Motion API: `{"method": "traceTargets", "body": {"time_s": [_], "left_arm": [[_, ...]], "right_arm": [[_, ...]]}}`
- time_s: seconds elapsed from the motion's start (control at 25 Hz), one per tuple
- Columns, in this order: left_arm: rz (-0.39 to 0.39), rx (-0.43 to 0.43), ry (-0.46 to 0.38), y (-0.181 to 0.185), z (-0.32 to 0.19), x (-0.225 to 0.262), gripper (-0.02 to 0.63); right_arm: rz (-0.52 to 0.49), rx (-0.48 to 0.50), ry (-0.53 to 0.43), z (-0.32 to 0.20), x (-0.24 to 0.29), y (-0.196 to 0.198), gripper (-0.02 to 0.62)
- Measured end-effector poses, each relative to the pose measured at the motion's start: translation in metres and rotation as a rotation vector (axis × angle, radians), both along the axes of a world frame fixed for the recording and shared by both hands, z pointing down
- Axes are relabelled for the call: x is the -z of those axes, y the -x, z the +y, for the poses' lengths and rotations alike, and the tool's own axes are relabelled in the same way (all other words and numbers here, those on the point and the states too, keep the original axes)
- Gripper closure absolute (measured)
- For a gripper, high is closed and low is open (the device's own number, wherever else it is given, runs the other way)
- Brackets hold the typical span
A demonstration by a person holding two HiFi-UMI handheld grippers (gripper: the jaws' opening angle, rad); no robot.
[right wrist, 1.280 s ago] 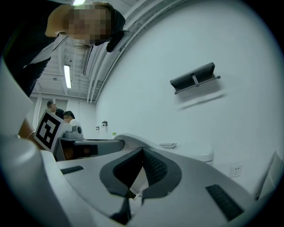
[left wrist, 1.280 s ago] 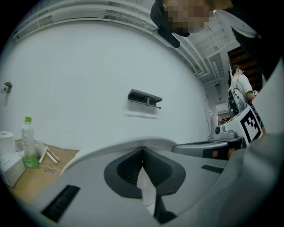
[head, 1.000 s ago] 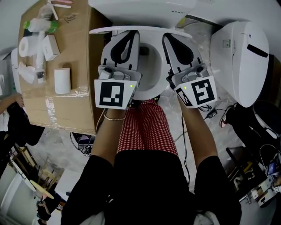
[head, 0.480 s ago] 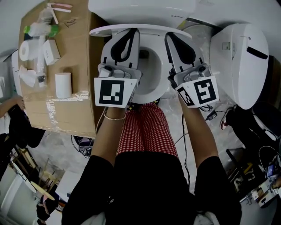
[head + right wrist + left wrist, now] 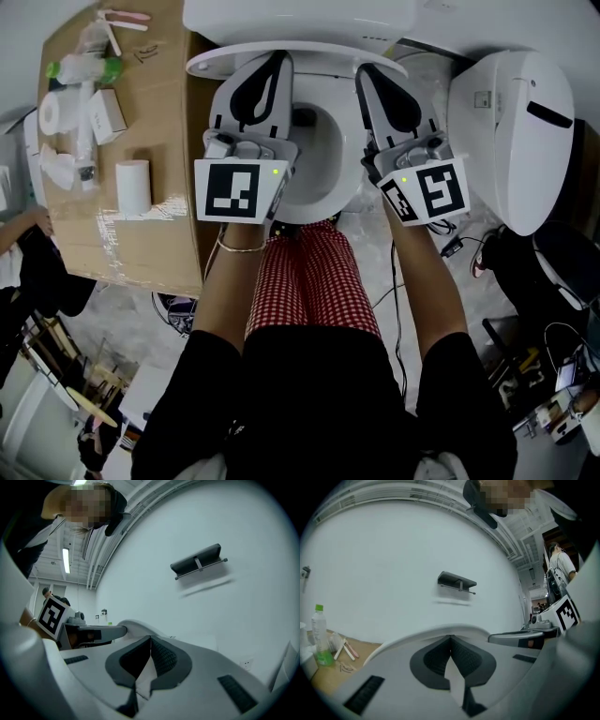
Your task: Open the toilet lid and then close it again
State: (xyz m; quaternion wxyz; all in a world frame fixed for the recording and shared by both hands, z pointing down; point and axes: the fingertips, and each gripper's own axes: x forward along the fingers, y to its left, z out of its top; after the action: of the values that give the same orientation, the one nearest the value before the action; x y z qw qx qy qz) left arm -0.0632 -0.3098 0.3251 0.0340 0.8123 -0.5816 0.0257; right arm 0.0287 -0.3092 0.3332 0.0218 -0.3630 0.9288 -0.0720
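Note:
The white toilet lid (image 5: 211, 64) is tilted up and shows edge-on as a thin arc in front of the tank (image 5: 300, 19). Below it the seat ring (image 5: 330, 187) and the bowl lie uncovered. My left gripper (image 5: 277, 58) and right gripper (image 5: 367, 70) lie side by side against the lid, tips at its far rim. In the left gripper view the jaws (image 5: 450, 637) are shut, tips touching, with the lid's rim (image 5: 412, 633) curving just beyond. The right gripper view shows the same: shut jaws (image 5: 150, 638) and the lid's rim (image 5: 133, 623) behind them.
A cardboard box (image 5: 159, 122) at the left carries paper rolls (image 5: 133, 185), a green-capped bottle (image 5: 84, 67) and small items. A second white toilet (image 5: 516, 131) stands at the right, with cables on the floor. A dark shelf (image 5: 457, 581) hangs on the white wall.
Both grippers have pushed farther away from me, and the lid's rim has gone back toward the tank. The left gripper has shifted slightly left.

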Motion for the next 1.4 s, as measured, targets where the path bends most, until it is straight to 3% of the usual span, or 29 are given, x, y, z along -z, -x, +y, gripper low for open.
{"method": "traceTargets", "body": {"time_s": [0.24, 1.4], "left_arm": [[-0.004, 0.002, 0.039, 0.000, -0.005, -0.004, 0.601], [-0.033, 0.015, 0.014, 0.004, -0.050, -0.003, 0.600]], "right_arm": [[0.007, 0.006, 0.003, -0.010, -0.003, -0.001, 0.575], [0.030, -0.020, 0.030, -0.054, -0.019, -0.015, 0.575]]}}
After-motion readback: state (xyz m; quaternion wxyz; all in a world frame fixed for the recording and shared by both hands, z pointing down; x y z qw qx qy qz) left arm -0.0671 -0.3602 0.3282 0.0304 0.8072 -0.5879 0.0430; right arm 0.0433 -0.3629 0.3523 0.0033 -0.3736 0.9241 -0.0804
